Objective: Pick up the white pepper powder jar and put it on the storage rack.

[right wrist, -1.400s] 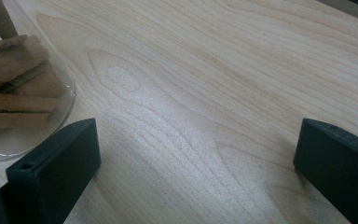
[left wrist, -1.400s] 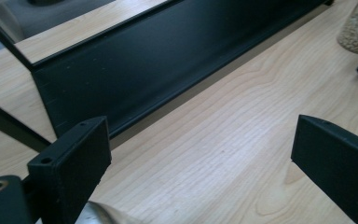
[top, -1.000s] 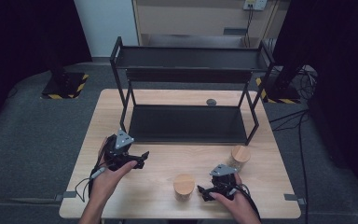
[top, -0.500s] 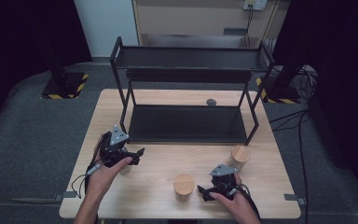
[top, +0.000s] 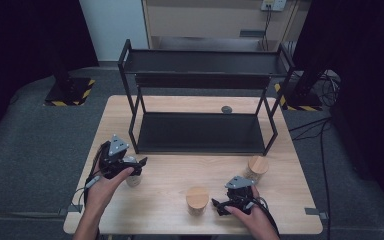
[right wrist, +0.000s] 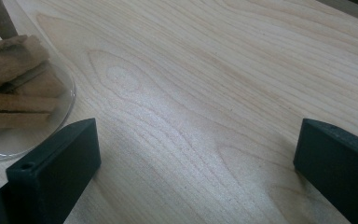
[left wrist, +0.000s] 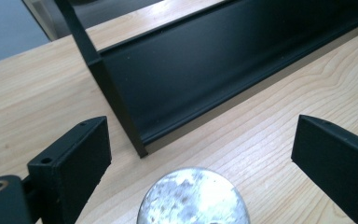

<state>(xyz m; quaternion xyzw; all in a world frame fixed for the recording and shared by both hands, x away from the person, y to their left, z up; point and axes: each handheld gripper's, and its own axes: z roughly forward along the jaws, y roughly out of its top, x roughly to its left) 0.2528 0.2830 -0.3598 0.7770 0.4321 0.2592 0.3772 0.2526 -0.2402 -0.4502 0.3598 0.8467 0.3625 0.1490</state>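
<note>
Two jars (top: pixel 197 199) (top: pixel 256 167) stand before the rack (top: pixel 200 131).

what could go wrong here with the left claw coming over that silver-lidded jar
The left claw is open above the silver-lidded jar, its jaws apart from it. The jar stands close to the black rack's leg, so a jaw might catch the leg on closing. An off-centre grip could tip the jar.

Jar with metal lid (top: pixel 133 178): standing upright at lower left of the high view, near the table's left front.
Lid (left wrist: pixel 193 196): round, mottled silver, sitting level at bottom centre of the left gripper view.
</note>
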